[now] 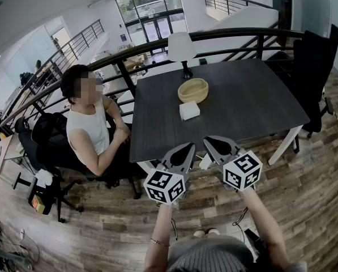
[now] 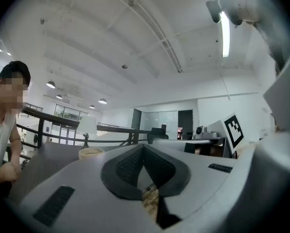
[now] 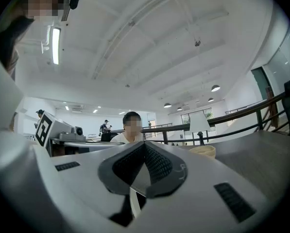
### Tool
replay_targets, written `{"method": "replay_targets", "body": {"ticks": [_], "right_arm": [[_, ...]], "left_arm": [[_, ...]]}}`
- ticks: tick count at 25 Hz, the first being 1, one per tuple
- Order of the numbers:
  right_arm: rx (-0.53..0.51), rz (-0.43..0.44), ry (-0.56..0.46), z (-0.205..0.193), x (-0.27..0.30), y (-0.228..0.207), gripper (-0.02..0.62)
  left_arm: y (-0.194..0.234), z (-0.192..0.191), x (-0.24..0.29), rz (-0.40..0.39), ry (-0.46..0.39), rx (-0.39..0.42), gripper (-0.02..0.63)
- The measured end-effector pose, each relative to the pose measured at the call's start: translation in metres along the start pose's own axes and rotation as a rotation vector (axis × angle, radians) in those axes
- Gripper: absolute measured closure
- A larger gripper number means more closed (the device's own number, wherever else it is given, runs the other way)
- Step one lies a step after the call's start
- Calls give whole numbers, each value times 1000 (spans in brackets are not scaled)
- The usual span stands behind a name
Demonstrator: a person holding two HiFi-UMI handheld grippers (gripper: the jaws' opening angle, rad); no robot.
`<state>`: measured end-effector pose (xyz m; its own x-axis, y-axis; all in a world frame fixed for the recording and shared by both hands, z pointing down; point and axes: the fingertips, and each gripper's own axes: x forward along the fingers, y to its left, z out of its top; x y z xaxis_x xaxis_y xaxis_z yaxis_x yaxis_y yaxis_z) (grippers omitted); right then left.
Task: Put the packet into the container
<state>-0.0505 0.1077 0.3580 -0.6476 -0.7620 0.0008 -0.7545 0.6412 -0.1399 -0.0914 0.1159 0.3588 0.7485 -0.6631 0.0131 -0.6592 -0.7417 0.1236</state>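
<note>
A: Start closest to us. What are the 2 tools doing?

B: The left hand-held gripper and the right hand-held gripper hang side by side just off the near edge of the dark surface, pointing level across it. Each has its jaws pressed fully together with nothing between the pads, so neither holds anything.

A: And the packet?

B: The packet lies flat on the surface, a little way in from that edge and ahead of both tips. It's a small white block just in front of the container, a shallow tan bowl. I can't tell whether they touch.

A: How will it handle?

B: I'd guess it's light and somewhat soft, probably a wrapped pack that gives under pressure. I'd open 1 set of jaws wide, come in level and pinch it gently across its narrower sides, since a smooth wrapper could slip or crumple. The bowl also looks light and may slide if nudged.

A: Anything in the way?

B: Nothing between the tips and the packet. A white-shaded lamp stands just behind the bowl, so the carry shouldn't overshoot. A seated person is at the surface's left side, well apart from the packet. A black chair is at the far right, and a railing runs beyond.
</note>
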Motion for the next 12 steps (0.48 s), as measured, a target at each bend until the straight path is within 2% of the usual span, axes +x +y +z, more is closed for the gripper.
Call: {"method": "replay_targets", "body": {"ticks": [12], "right_arm": [[-9, 0, 4, -2, -1, -5, 584]], "left_arm": [[-1, -1, 5, 1, 1, 3, 598]]}}
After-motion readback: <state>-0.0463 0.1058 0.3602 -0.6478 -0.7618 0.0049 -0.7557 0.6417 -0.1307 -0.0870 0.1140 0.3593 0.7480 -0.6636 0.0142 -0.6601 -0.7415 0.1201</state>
